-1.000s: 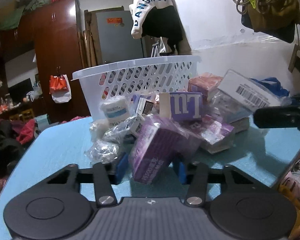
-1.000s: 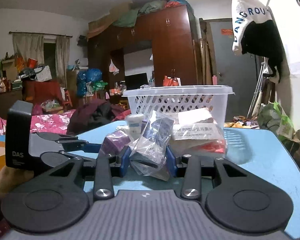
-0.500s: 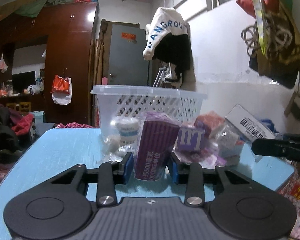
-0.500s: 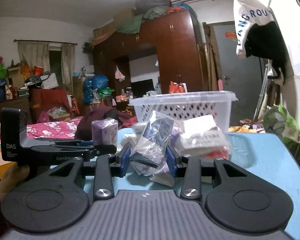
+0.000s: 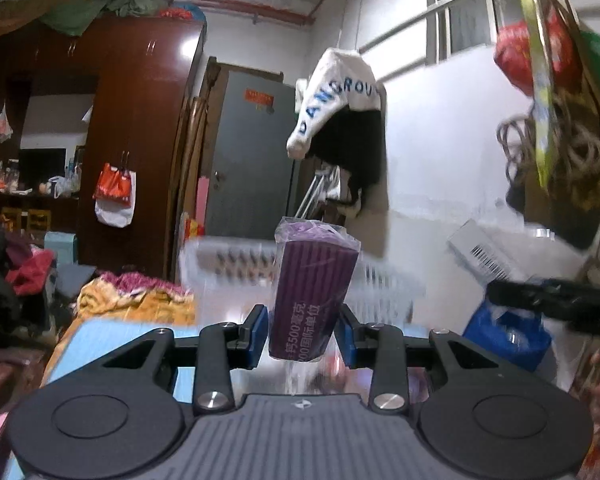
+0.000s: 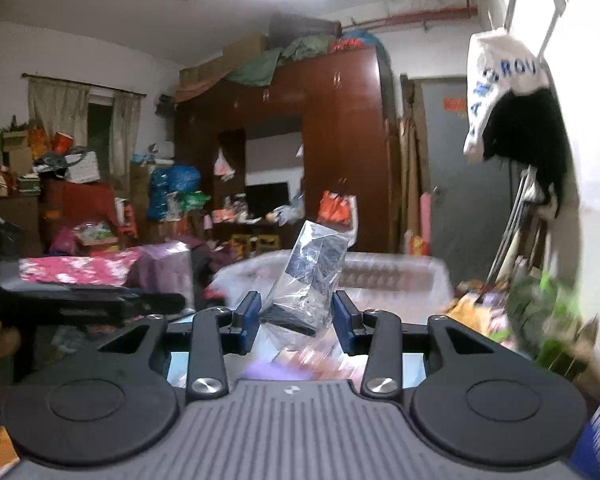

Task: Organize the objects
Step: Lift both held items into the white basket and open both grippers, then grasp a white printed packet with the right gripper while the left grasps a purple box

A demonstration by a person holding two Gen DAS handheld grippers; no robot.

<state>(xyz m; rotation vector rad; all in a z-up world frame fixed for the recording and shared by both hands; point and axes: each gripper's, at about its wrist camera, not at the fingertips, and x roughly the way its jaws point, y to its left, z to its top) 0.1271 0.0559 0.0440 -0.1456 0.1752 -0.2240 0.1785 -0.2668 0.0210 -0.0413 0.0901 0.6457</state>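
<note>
My left gripper (image 5: 302,336) is shut on a purple box in clear wrap (image 5: 314,292) and holds it upright, up in the air in front of the white perforated basket (image 5: 228,264). My right gripper (image 6: 296,320) is shut on a clear plastic bag with a dark item inside (image 6: 310,276), also lifted above the table, with the basket (image 6: 396,276) blurred behind it. The left gripper and its purple box (image 6: 162,268) show at the left of the right wrist view. The right gripper's arm (image 5: 556,300) shows at the right of the left wrist view.
The blue table (image 5: 112,332) lies low in the left wrist view. A white box with a barcode (image 5: 480,256) and a blue bag (image 5: 508,332) sit at the right. Clothes hang on the wall (image 5: 340,120). A wardrobe (image 6: 332,140) stands behind.
Both grippers have risen from the pile on the table, each carrying its item. The basket and the pile have dropped lower in both views.
</note>
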